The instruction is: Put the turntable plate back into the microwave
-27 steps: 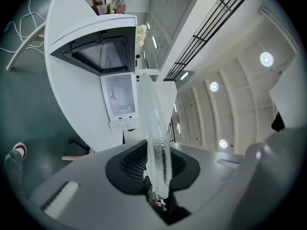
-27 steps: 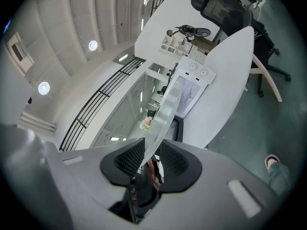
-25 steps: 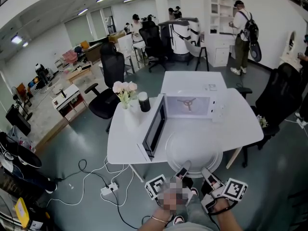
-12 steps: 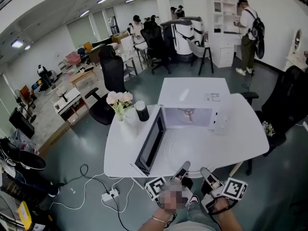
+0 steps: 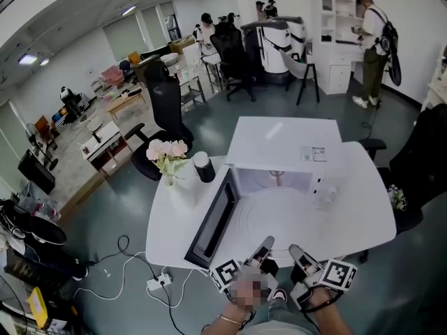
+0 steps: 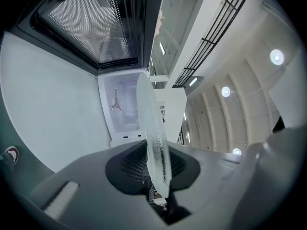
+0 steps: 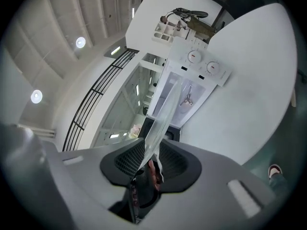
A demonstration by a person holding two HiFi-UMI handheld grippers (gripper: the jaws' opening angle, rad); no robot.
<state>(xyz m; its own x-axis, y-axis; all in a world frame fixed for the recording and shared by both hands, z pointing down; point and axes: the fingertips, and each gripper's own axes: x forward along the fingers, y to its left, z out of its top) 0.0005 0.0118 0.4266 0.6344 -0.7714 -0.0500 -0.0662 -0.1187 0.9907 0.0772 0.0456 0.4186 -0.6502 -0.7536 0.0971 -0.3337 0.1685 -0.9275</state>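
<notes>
The glass turntable plate [image 5: 279,216] hangs level above the white table [image 5: 363,211], just in front of the open microwave [image 5: 286,145]. Both grippers hold it by its near rim. Its far rim reaches the mouth of the cavity (whether it has crossed the threshold I cannot tell from the head view).

The left gripper [image 5: 262,248] has its jaws narrowed onto the plate's edge. In the left gripper view the thick, wet-looking glass rim stands between the two dark ribbed pads [image 6: 128,166], which press on it. The right gripper [image 5: 299,255] sits just beside it on the same rim. In the right gripper view its jaws also clamp the glass, set a little wider.

The microwave door [image 5: 211,223] swings out to the left, its dark window facing the plate. Inside the lit cavity a three-armed hub [image 6: 115,101] lies on the floor. Two round dials [image 7: 201,64] show on the control panel to the right of the opening.

At the table's left edge a bunch of pale pink flowers [image 5: 166,151] stands next to a black cup [image 5: 203,167] with a white lid.
</notes>
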